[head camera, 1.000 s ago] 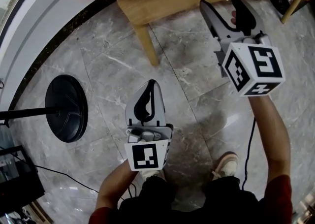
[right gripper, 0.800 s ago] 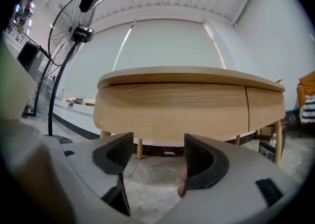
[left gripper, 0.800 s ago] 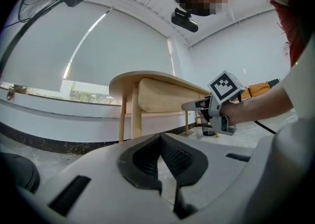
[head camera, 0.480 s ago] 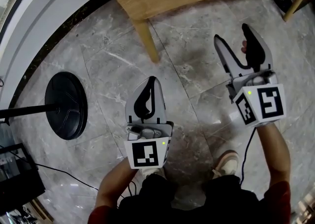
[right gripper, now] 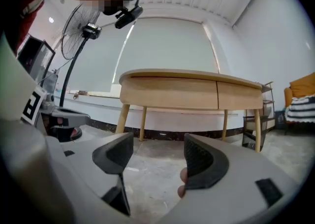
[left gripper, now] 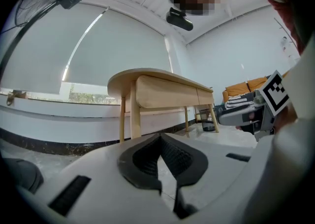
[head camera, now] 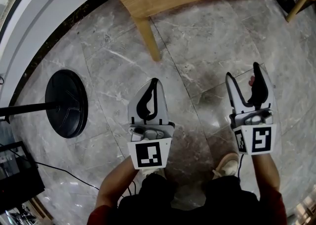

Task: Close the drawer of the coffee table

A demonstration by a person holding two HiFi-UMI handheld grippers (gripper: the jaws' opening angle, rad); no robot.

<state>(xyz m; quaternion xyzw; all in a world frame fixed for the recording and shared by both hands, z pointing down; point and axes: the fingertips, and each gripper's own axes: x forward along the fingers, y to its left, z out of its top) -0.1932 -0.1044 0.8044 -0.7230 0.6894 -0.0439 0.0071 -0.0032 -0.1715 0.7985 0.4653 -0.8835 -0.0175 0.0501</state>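
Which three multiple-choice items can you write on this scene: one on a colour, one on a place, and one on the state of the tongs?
1. What colour is the coffee table?
A. black
B. white
C. light wood

2. Where does the black stand base lie?
A. on the coffee table
B. on the floor, at the person's left side
C. under the coffee table

3. How do the tongs stand?
A. left tongs shut, right tongs open
B. both shut
C. both open

Answers:
1 C: its top, front and legs are all pale wood.
2 B: the head view shows it on the grey floor, left of the left tongs.
3 A: the left jaws meet with nothing between them, while the right jaws are apart and empty.
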